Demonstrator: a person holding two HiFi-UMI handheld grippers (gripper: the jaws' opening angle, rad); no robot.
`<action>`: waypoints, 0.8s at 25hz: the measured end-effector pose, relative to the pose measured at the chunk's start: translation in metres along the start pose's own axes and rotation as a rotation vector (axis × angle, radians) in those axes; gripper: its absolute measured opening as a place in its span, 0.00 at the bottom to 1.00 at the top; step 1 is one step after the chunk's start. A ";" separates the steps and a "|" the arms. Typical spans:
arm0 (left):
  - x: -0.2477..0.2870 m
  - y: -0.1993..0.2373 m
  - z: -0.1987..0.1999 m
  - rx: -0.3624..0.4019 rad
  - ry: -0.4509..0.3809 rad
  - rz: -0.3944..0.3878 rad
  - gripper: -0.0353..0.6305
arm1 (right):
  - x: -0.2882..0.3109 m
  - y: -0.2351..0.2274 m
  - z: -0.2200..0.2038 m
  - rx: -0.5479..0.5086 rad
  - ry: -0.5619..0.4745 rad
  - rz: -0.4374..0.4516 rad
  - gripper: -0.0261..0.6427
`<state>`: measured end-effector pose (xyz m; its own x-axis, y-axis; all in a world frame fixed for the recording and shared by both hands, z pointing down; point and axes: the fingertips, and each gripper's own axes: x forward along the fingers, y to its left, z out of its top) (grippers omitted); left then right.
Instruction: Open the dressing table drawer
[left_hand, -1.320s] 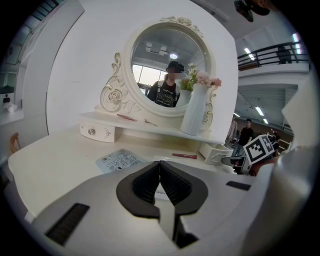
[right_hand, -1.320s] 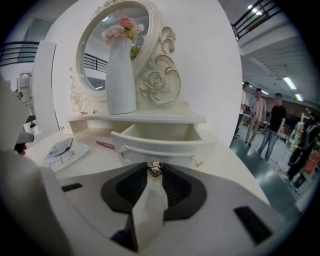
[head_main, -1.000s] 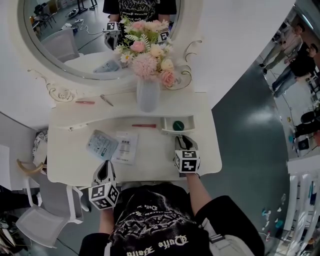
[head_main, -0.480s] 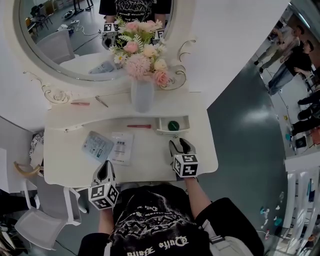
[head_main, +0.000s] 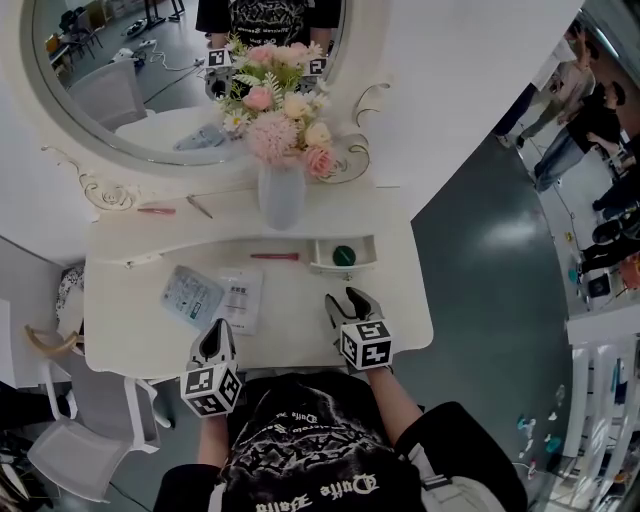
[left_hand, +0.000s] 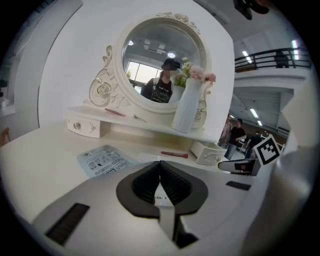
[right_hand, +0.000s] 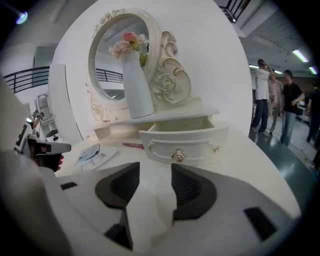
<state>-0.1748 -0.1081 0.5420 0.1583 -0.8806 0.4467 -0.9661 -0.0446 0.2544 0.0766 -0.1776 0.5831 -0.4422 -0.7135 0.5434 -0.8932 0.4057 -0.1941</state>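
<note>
The small white drawer (head_main: 343, 255) under the dressing table's right shelf stands pulled out, with a round green thing inside. In the right gripper view its front (right_hand: 182, 145) and its brass knob (right_hand: 178, 155) lie just ahead of the jaws. My right gripper (head_main: 344, 300) (right_hand: 156, 170) hovers over the tabletop in front of the drawer, apart from it. Its jaws have just been opening and stand open with nothing between them. My left gripper (head_main: 213, 335) (left_hand: 159, 165) is shut and empty near the table's front edge; from there the drawer (left_hand: 210, 152) shows at the right.
A white vase of flowers (head_main: 280, 195) stands on the shelf before the oval mirror (head_main: 130, 90). Two flat packets (head_main: 192, 293) and a red stick (head_main: 275, 257) lie on the tabletop. A second small drawer (left_hand: 84, 127) sits shut at the left. People (head_main: 560, 90) stand far right.
My right gripper has drawn back from the drawer toward the table's front edge, and its jaws have spread apart. The left gripper has barely shifted.
</note>
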 end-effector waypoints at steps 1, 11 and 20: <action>0.001 -0.001 0.000 -0.001 0.001 -0.002 0.08 | 0.000 0.004 -0.002 -0.008 0.006 0.011 0.33; 0.008 -0.006 -0.003 0.006 0.017 -0.020 0.08 | 0.005 0.044 -0.007 -0.110 0.031 0.114 0.30; 0.011 -0.012 -0.003 0.034 0.031 -0.043 0.08 | 0.004 0.063 -0.001 -0.189 -0.005 0.147 0.13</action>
<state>-0.1604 -0.1160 0.5464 0.2052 -0.8627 0.4623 -0.9645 -0.0981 0.2451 0.0187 -0.1547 0.5736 -0.5676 -0.6413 0.5163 -0.7880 0.6049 -0.1149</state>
